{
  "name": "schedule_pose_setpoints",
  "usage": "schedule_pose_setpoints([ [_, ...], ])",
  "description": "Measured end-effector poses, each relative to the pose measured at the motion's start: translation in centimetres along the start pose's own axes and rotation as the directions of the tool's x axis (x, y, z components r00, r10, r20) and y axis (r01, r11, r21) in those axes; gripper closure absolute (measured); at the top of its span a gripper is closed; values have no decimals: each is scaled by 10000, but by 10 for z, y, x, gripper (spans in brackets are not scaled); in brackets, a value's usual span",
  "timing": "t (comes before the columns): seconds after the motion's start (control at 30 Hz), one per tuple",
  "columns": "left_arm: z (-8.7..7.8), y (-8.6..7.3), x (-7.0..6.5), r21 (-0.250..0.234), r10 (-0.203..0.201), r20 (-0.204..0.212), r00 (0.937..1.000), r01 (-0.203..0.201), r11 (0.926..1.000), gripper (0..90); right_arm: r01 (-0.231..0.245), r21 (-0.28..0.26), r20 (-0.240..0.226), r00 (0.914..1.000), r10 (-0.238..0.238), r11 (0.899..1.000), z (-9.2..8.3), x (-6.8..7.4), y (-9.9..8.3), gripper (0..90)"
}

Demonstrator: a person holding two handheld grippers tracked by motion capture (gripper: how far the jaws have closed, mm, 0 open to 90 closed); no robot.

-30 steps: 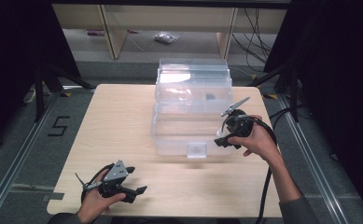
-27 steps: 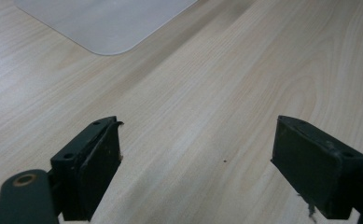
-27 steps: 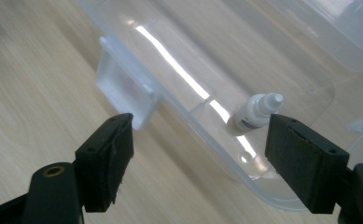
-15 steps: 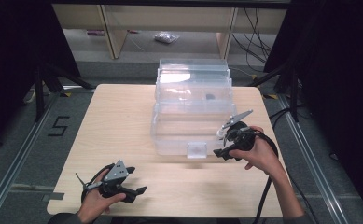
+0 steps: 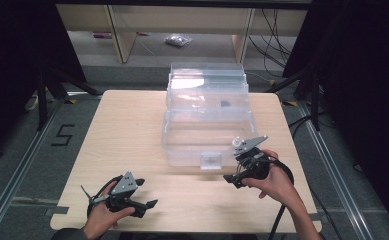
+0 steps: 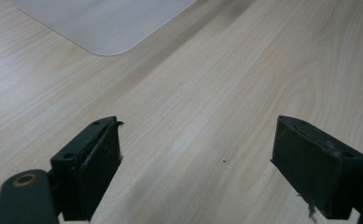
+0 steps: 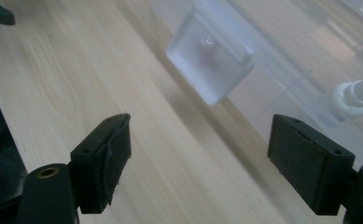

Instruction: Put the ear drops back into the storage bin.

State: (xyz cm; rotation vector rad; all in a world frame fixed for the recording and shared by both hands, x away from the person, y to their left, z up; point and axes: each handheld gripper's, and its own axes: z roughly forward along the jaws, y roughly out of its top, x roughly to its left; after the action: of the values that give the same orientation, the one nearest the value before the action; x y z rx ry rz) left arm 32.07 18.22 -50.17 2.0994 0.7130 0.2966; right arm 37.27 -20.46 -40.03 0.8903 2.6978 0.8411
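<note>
Tongs poised before a clear box

Left tongs (image 5: 149, 204) rest low on the wooden surface (image 5: 127, 130), jaws spread on nothing. Right tongs (image 5: 230, 179) are likewise spread, near the latch (image 5: 211, 161) of the clear plastic box (image 5: 207, 117) mid-surface. Box looks light, rigid and slick; the latch tab seems the surest hold.

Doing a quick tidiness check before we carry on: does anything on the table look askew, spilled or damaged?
Nothing stands out. The clear plastic lidded storage box sits square on the pale wooden table, lid on, front latch down. Both hand-held grippers, left and right, are open and empty.
</note>
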Motion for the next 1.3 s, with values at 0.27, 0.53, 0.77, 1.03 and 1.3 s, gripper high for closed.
schedule_pose_setpoints([
  [0.27,0,0,0,-31,10,50,10000,-10,10000,148,-72,-194,88,9999,73,9998,5,7,-7,220],
  [0.53,0,0,0,-27,80,-41,10000,-80,10000,148,319,-545,25,9995,-318,9980,16,14,-18,225],
  [0.77,0,0,0,-22,10,50,10000,-9,10000,148,339,-706,91,9994,-333,9969,24,23,-32,235],
  [1.03,1,0,1,4,163,-25,9999,-163,9999,148,198,-695,55,9998,-194,9974,26,24,-48,230],
  [1.3,0,0,-1,17,28,-9,10000,-28,10000,148,-104,-1047,71,9999,112,9944,31,22,-61,223],
])
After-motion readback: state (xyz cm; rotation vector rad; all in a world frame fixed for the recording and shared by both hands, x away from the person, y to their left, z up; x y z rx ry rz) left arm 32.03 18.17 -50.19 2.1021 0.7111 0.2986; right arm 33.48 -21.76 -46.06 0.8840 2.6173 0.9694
